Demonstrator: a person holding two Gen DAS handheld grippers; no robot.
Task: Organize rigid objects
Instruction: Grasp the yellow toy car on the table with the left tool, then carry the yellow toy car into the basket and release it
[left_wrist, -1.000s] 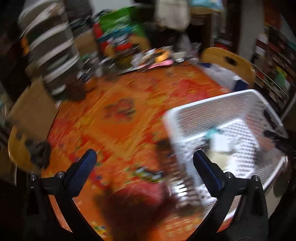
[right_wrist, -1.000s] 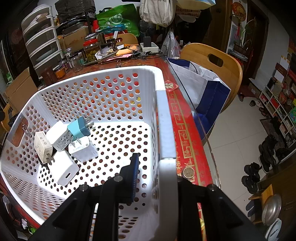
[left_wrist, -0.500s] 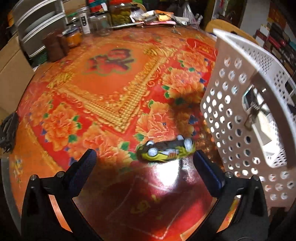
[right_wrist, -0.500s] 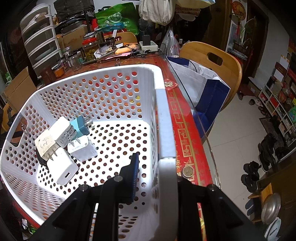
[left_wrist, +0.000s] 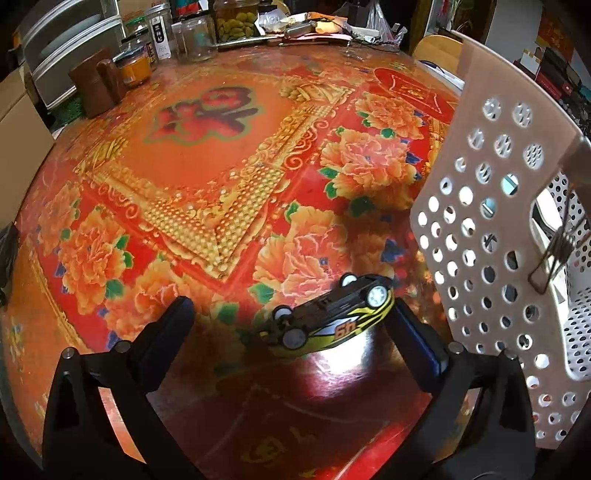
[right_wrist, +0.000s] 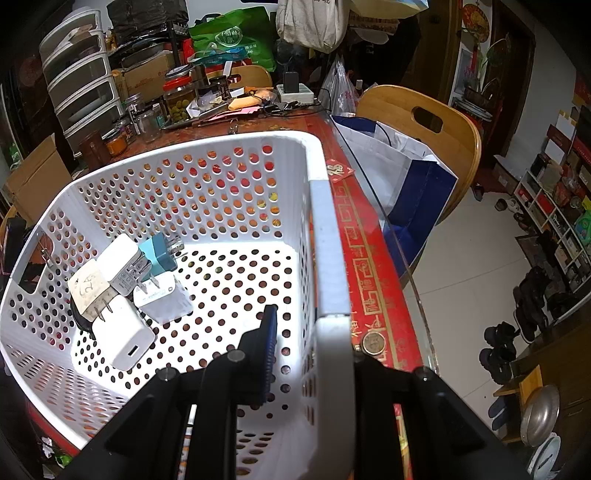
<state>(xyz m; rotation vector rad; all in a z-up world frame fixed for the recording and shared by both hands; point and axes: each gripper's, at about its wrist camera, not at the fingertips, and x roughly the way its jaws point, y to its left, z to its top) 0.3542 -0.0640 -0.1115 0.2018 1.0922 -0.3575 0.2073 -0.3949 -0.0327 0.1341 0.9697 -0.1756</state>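
Note:
A black and yellow toy car (left_wrist: 328, 314) lies on its side on the red flowered tablecloth (left_wrist: 207, 166), wheels toward me. My left gripper (left_wrist: 295, 325) is open, low over the table, with the car between its fingers near the right finger (left_wrist: 417, 332). A white perforated basket (left_wrist: 491, 236) stands just right of the car. In the right wrist view my right gripper (right_wrist: 314, 332) is shut on the basket's right rim (right_wrist: 328, 251). Several white and one teal plug adapters (right_wrist: 129, 288) lie in the basket's left part.
Jars and brown containers (left_wrist: 147, 62) stand along the table's far edge. A coin (right_wrist: 373, 342) lies on the table edge beside the basket. A wooden chair (right_wrist: 424, 125) with a white and blue bag (right_wrist: 406, 184) stands to the right.
My left gripper has swung down from the basket and closed in on the toy car, which now sits between its open fingers. The right gripper keeps hold of the basket rim.

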